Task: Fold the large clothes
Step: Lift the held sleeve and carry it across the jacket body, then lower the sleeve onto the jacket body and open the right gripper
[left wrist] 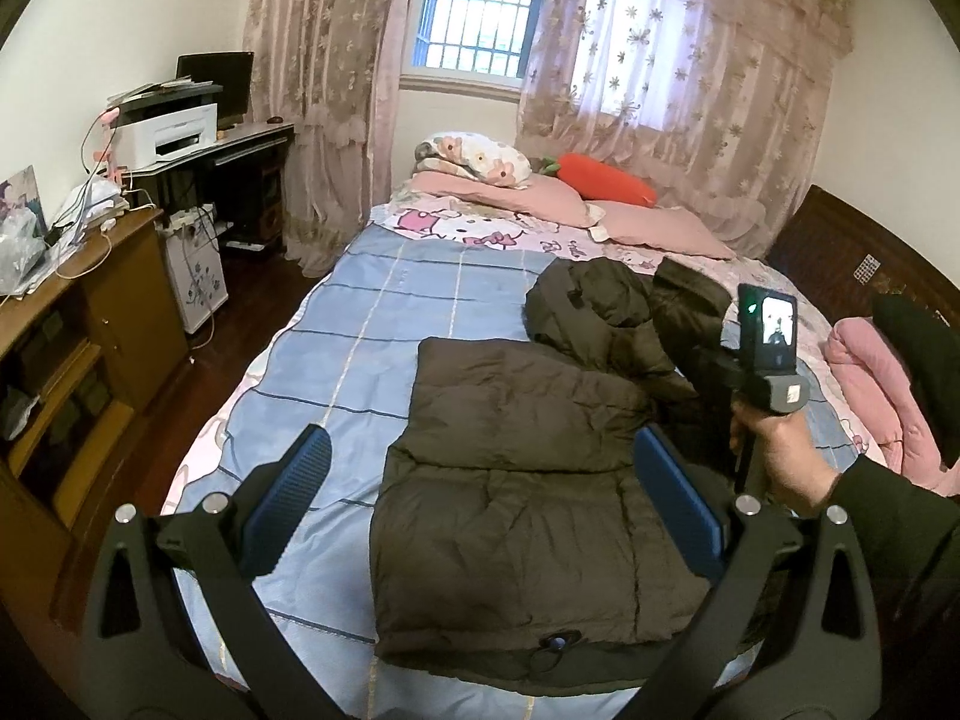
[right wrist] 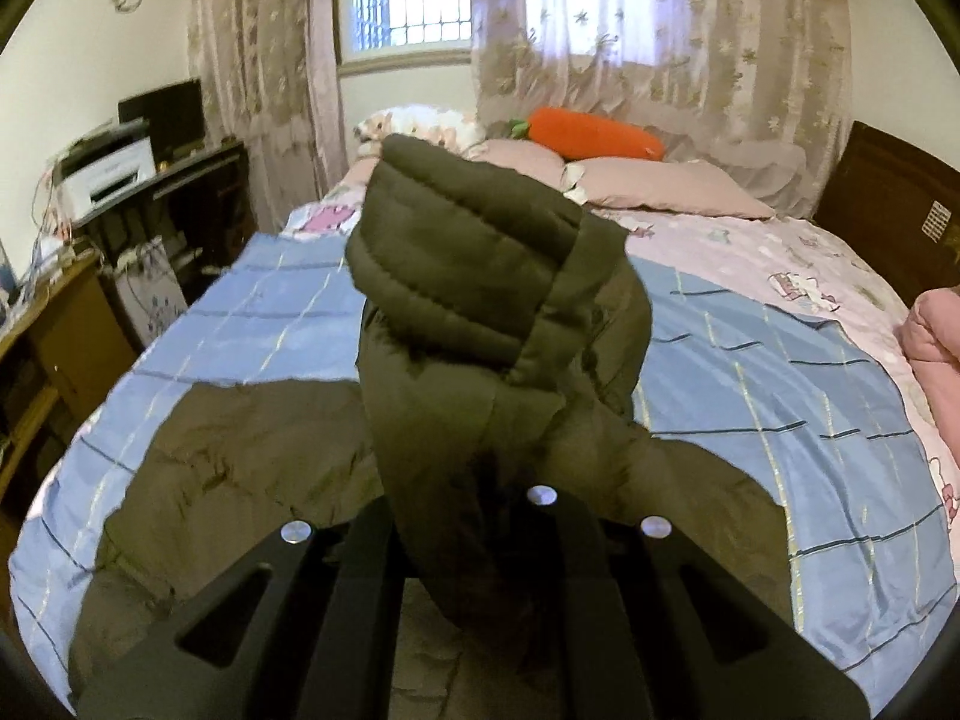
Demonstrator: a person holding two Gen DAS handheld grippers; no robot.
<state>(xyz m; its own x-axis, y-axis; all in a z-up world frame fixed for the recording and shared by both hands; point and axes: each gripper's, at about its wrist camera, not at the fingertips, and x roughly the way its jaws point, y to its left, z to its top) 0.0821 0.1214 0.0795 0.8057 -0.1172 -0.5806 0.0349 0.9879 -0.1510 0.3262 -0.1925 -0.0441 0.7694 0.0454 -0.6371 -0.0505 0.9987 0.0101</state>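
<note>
In the right wrist view the lifted fold of the dark puffer jacket (right wrist: 480, 300) covers the right gripper (right wrist: 480, 540) where its fingers meet, so the pads are hidden under the cloth. The same fold blocks the middle of the bed (right wrist: 780, 360) and part of the floral pillow (right wrist: 420, 120) behind it. That whole view is slightly blurred. In the left wrist view the jacket's hem runs behind the left gripper (left wrist: 480, 492) frame at the bottom edge, and the person's right hand (left wrist: 780, 444) and sleeve (left wrist: 888, 516) hide the jacket's right side. The small screen (left wrist: 777, 324) on the right gripper is too tiny to read.
</note>
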